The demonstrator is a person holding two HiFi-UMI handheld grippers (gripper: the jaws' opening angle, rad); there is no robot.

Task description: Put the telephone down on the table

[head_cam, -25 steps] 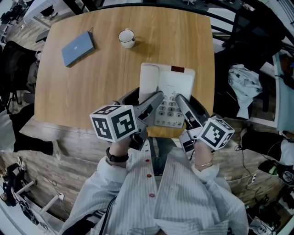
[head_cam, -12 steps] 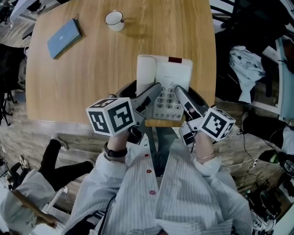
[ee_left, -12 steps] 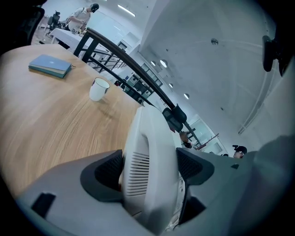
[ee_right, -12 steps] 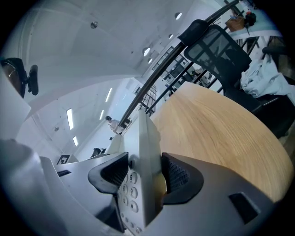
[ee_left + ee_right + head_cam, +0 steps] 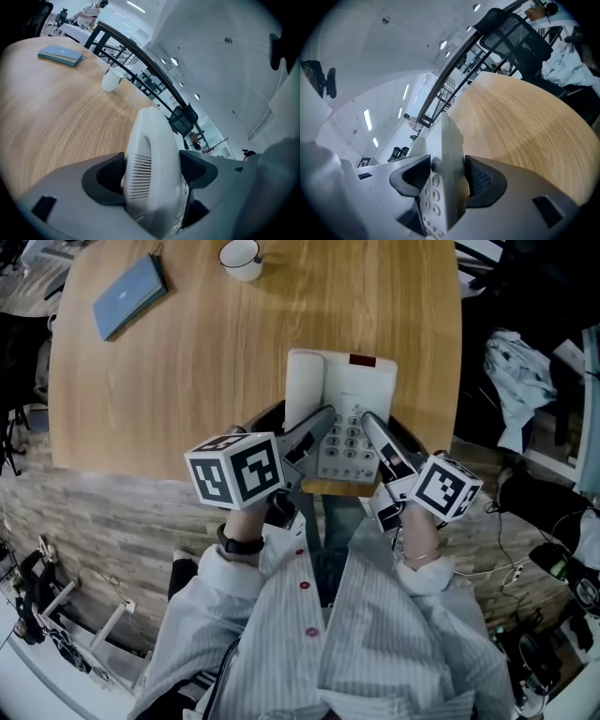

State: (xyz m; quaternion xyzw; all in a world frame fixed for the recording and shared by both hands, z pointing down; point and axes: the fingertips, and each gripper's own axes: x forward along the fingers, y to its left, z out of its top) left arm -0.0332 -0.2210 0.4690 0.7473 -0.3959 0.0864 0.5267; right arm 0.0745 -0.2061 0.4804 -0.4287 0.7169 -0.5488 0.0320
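We hold phone (image 5: 356, 409) over near tabletop (image 5: 234, 362) edge; contact unclear. Clamped: left gripper (image 5: 152, 171) jaws on handset (image 5: 305, 395) side, right gripper (image 5: 443, 180) jaws on keypad (image 5: 345, 451) edge. Likely light, rigid, slick plastic; handset loose, keep level.

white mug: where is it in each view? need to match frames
Head view: mug at the top edge, left of centre, on the table.
Left gripper view: mug upper left of centre, right of the blue book.
Right gripper view: not in it.
Shared landmark: the telephone, seen in all three views.
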